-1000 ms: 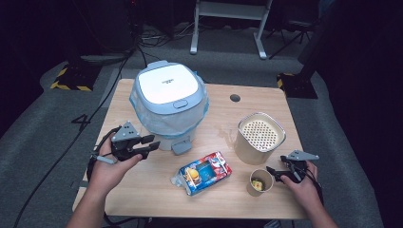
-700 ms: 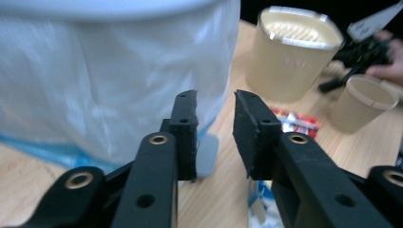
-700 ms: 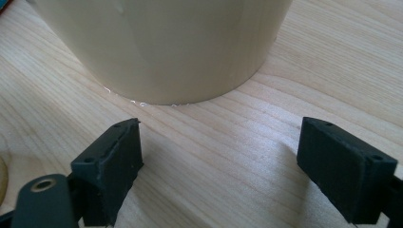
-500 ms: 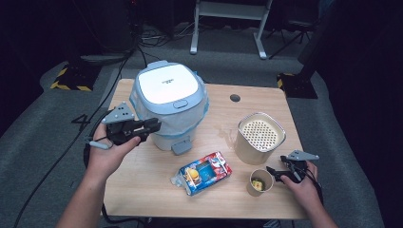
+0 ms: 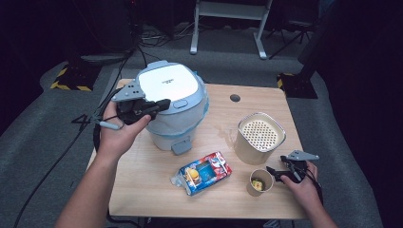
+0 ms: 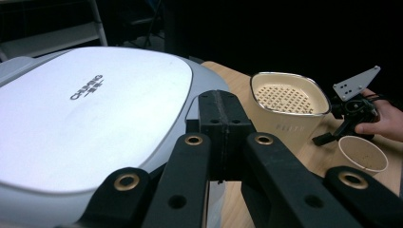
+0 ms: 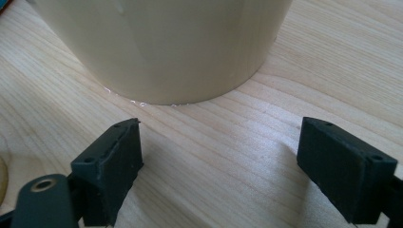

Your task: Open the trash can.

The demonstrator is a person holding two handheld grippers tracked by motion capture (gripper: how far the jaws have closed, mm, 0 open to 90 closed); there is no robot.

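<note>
High view: left tool (image 5: 159, 105), jaws shut, at cooker (image 5: 171, 102) lid edge.

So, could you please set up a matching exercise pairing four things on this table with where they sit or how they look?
Things:
1. rice cooker
2. paper cup
3. snack packet
4. cream perforated container

Descriptions:
A. stands upright near the table's right edge, behind the cup
B. lies flat at the front middle of the table
C. lid down, shut left gripper at its lid edge
D. sits beside the open right gripper

Pairs: 1-C, 2-D, 3-B, 4-A
</note>
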